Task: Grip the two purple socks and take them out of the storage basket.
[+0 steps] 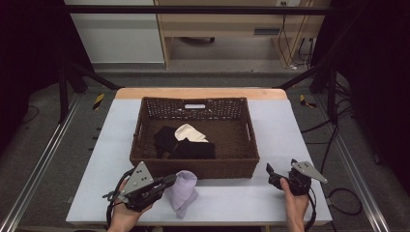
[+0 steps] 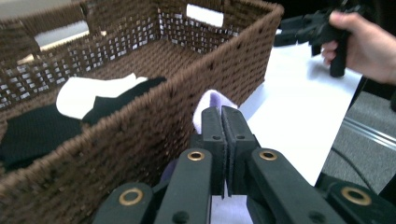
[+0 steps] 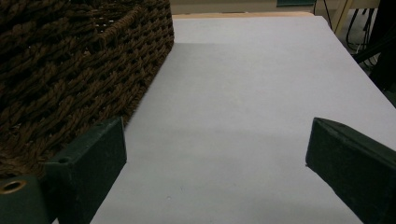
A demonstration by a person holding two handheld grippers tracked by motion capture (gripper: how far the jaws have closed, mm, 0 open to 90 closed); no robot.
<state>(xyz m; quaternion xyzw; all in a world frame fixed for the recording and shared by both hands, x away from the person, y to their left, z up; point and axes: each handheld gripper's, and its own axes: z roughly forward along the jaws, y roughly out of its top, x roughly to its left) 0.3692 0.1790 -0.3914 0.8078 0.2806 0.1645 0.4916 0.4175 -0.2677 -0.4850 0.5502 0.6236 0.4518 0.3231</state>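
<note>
Item: lilac cloth (image 1: 182,191) — soft, crumpled, thin knit, bunched to a loose point that hangs toward the table (image 1: 232,198). Position: outside the basket (image 1: 193,166), just in front of its near wall, pinched at its upper edge by the left gripper (image 1: 169,181), whose jaws are pressed together on the fabric; the left gripper view shows a pale fold (image 2: 210,100) emerging just past the closed jaw tips.

Container: brown woven wicker basket, rectangular, rough-ribbed, with cut-out handles in the walls. Contents: black cloths (image 1: 186,147) and a cream cloth (image 1: 191,133), lying flat and overlapping on the floor.

Right gripper (image 1: 275,176): jaws spread wide, holding nothing, low over the bare table beside the basket's right corner.

Table: smooth, matt, pale grey sheet over a wooden top.

Risks, as judged:
- The hold is at one edge only — limp fabric may slide out if the lift is quick.
- The hanging tail could drag against the coarse weave of the near wall and snag, pulling the cloth free or nudging the basket.
- Too low a lift would leave the cloth draped on the rim.
</note>
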